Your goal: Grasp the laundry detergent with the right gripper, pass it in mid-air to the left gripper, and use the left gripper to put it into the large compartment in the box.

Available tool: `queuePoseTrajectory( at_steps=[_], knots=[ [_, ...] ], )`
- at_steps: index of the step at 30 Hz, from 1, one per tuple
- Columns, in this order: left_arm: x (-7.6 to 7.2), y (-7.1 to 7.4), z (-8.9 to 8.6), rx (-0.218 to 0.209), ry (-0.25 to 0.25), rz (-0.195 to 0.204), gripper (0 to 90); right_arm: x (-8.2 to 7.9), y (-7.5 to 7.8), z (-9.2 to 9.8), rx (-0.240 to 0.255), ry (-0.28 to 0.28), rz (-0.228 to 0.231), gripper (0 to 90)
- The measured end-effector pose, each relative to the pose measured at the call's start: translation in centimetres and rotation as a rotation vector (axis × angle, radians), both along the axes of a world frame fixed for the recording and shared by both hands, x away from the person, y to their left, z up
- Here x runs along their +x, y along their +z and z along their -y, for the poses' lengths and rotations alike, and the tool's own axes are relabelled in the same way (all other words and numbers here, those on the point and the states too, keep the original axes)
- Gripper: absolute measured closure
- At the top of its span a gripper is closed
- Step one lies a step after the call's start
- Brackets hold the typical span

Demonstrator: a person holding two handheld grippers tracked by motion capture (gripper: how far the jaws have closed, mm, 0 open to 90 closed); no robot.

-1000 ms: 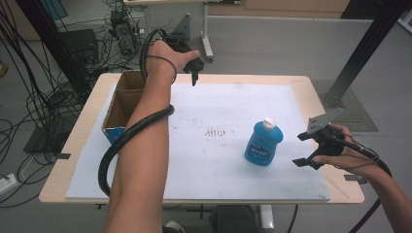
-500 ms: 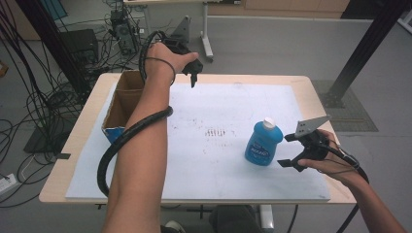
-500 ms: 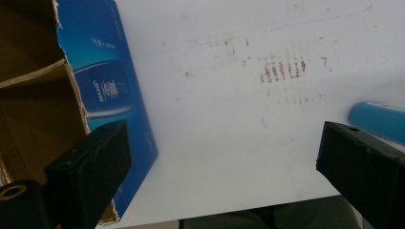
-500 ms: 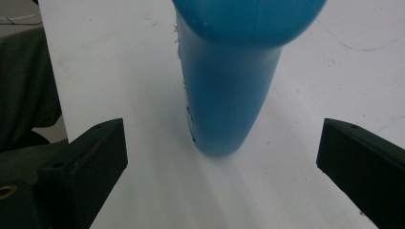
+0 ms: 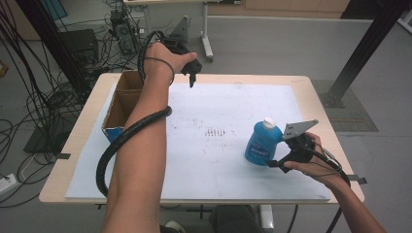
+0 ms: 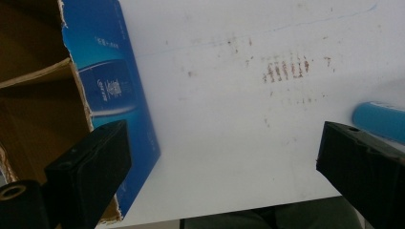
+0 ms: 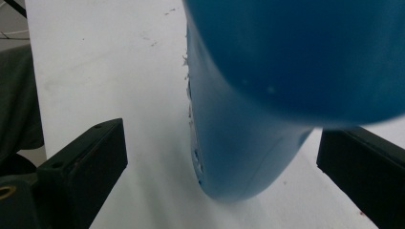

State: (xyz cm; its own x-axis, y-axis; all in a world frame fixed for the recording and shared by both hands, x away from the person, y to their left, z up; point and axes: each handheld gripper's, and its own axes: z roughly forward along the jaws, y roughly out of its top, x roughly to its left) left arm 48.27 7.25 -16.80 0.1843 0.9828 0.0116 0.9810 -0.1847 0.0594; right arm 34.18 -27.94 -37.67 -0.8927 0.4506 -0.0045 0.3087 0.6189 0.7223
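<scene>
The right gripper [image 5: 278, 158], jaws spread, brackets the blue plastic bottle with a white cap [image 5: 260, 142] standing at the white mat's [image 5: 218, 97] 4 o'clock. The left gripper [image 5: 191, 73], jaws spread and empty, hangs at 11 o'clock beside the open cardboard box [image 5: 124, 99].

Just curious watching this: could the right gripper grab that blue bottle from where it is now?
Probably yes: the right gripper is open beside the blue bottle, whose body sits between the spread jaws with nothing between.

the right gripper [image 5: 281, 158] has slid leftward across the lower right of the high view, from well apart from the blue bottle [image 5: 261, 142] to right against its side. in the right gripper view its spread jaws now flank the bottle's base. the forearm behind it has come further up from the bottom right corner.
</scene>
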Motion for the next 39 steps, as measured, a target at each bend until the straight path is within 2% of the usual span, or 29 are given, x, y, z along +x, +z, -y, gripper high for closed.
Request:
queuePoseTrajectory(
  at_steps=[19, 39],
  knots=[
    [0.0, -0.3, 0.0, -0.004, 0.001, -0.007, 5.3, 0.4, -1.0, -1.0, 0.068, -0.040, 0.046, 2.5],
    [0.2, -0.5, 0.3, -0.003, -0.008, -0.014, 5.3, 0.7, -0.7, -1.5, 0.058, -0.032, 0.044, 2.5]
  ],
)
